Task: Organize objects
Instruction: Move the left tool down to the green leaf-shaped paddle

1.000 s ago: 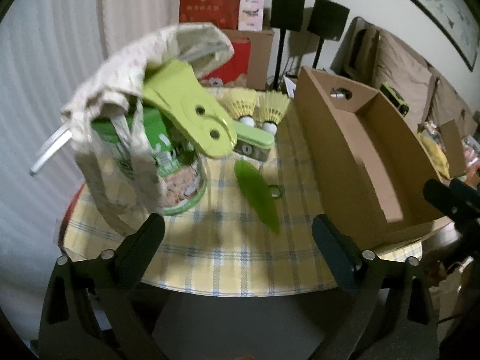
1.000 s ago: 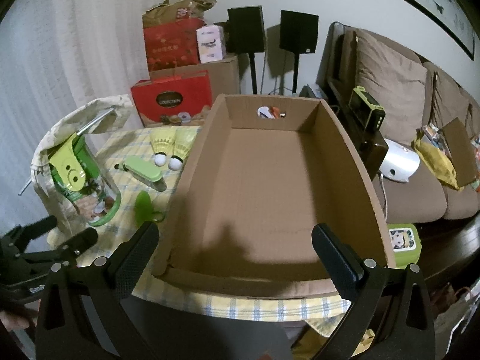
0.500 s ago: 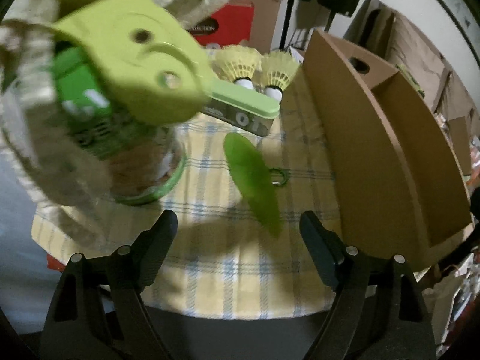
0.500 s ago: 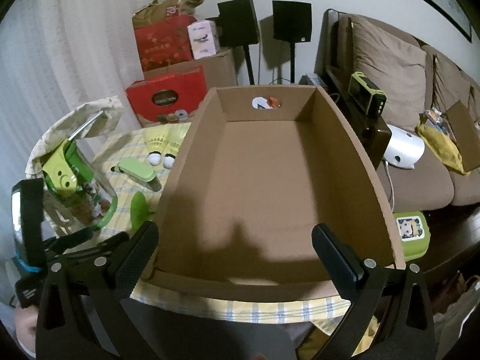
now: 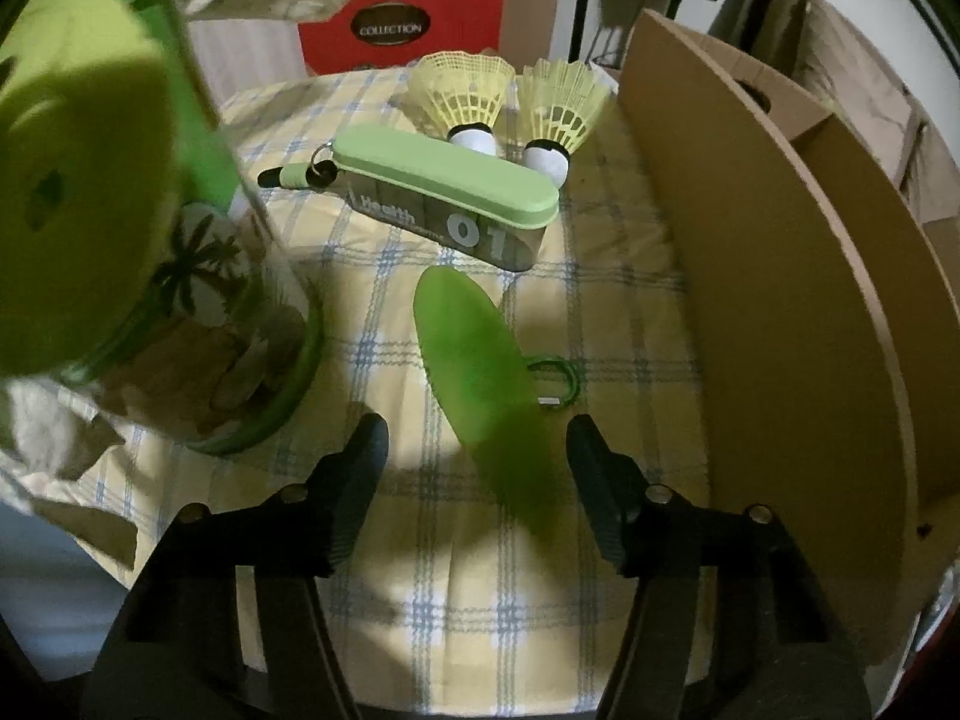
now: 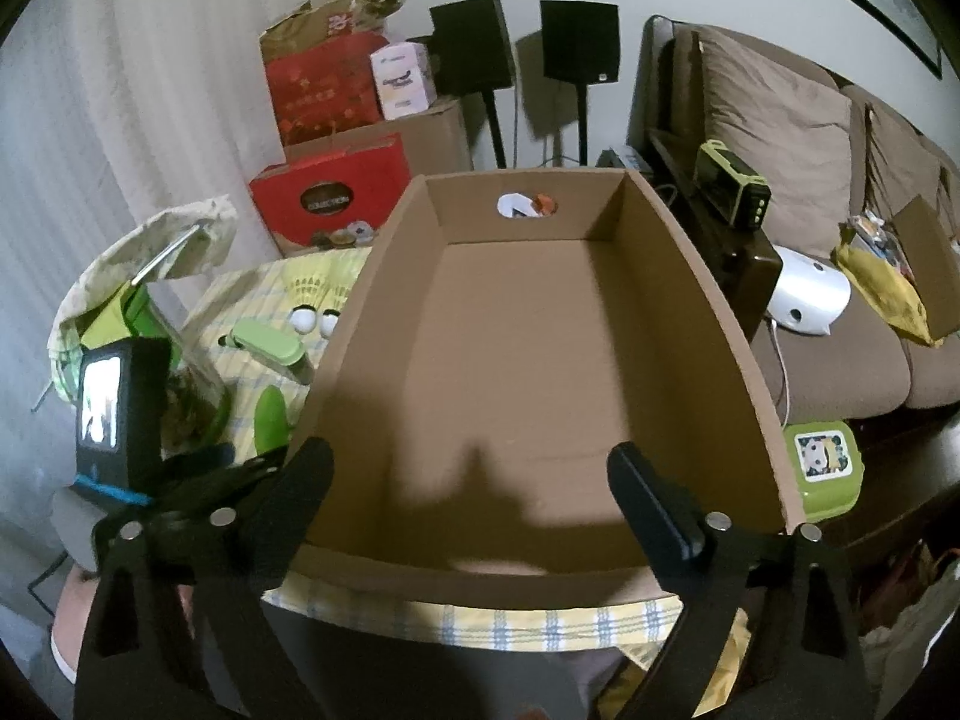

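Note:
A flat, green, leaf-shaped piece lies on the yellow checked tablecloth. Its near end reaches between the fingers of my left gripper, whose jaws are closing. A gap still shows on both sides of the piece. Behind it are a light-green case marked "01", two yellow shuttlecocks and a green carabiner. My right gripper hovers over the near wall of the empty cardboard box. Its jaws are closing a little with nothing between them.
A jar with a green lid stands close on the left, wrapped in a pale cloth bag. The box's tall side walls off the right. A sofa, red boxes and speakers are beyond the table.
My left gripper has dropped closer to the table and over the green piece, and its jaws have narrowed. It now shows at the left of the right wrist view. The right jaws narrowed slightly.

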A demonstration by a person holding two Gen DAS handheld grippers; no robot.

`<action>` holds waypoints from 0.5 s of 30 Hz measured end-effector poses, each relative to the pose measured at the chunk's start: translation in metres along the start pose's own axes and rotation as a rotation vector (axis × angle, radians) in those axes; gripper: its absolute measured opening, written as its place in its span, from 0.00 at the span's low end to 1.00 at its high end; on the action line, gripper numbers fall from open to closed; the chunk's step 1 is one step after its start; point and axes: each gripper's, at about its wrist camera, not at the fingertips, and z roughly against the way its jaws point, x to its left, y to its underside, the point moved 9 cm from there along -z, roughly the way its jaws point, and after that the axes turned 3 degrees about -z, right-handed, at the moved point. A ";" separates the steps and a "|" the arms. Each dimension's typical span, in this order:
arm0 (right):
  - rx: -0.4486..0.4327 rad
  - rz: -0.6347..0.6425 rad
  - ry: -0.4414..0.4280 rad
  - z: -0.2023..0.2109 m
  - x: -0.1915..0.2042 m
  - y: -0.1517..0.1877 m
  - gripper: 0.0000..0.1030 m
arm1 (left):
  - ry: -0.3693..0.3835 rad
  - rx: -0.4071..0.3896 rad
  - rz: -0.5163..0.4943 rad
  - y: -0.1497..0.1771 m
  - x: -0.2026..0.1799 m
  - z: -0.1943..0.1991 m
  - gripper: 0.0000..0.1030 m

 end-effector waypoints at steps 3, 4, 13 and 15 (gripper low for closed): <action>-0.005 0.022 0.010 0.000 0.002 0.000 0.88 | -0.005 0.005 -0.003 -0.002 -0.001 -0.005 0.56; -0.006 0.026 0.011 0.000 0.003 0.001 0.88 | -0.010 0.007 -0.005 -0.002 -0.001 -0.007 0.56; 0.007 0.047 -0.001 -0.004 0.007 0.003 0.84 | -0.030 -0.005 -0.036 0.001 -0.002 -0.005 0.35; 0.011 0.053 0.000 -0.004 0.008 0.004 0.82 | -0.026 -0.007 -0.042 0.000 -0.001 -0.006 0.29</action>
